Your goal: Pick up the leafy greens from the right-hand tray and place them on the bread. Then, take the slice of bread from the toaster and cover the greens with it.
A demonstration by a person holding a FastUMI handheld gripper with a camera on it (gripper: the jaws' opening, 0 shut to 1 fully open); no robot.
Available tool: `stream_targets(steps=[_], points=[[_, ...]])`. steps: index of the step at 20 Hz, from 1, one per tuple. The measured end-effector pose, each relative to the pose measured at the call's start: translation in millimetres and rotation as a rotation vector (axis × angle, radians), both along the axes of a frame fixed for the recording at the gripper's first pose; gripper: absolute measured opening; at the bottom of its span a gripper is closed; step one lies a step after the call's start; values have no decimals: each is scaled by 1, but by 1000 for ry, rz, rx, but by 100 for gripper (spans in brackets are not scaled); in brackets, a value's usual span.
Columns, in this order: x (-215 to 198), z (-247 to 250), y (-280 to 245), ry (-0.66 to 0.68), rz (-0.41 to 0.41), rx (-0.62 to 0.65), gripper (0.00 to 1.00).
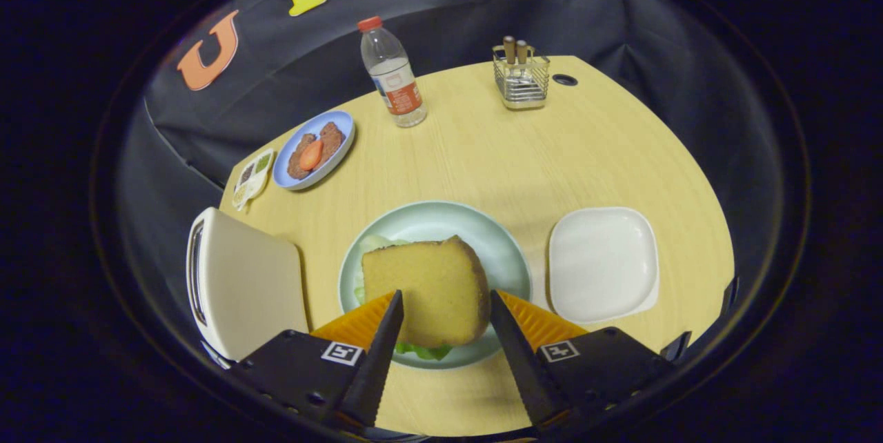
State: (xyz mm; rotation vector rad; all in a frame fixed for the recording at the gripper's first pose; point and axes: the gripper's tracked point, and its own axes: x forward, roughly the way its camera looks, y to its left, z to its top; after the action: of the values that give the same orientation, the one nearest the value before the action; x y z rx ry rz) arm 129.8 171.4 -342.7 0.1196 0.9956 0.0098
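The gripper (445, 305) is hanging over the wooden table (483, 146) with its fingers spread apart, one on each side of the bread slice (421, 291), and I cannot tell whether they are touching it. The slice is lying on the pale green plate (441, 219) at lower centre, with leafy greens (422, 351) peeking out underneath. The white tray (601, 263) is sitting just right of the plate, the toaster (241, 284) at lower left. A bottle (392, 74) is standing at upper centre.
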Motion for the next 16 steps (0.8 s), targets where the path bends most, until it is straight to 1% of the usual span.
stream_targets(steps=[1,4,7,11,14,16], points=[[-4,7,2,-11,7,3,79],[-17,33,5,-50,37,-9,88],[-30,63,9,-107,78,-28,91],[-45,110,14,-209,130,-52,91],[-58,147,12,-289,133,-74,91],[-69,171,5,-337,109,-103,92]])
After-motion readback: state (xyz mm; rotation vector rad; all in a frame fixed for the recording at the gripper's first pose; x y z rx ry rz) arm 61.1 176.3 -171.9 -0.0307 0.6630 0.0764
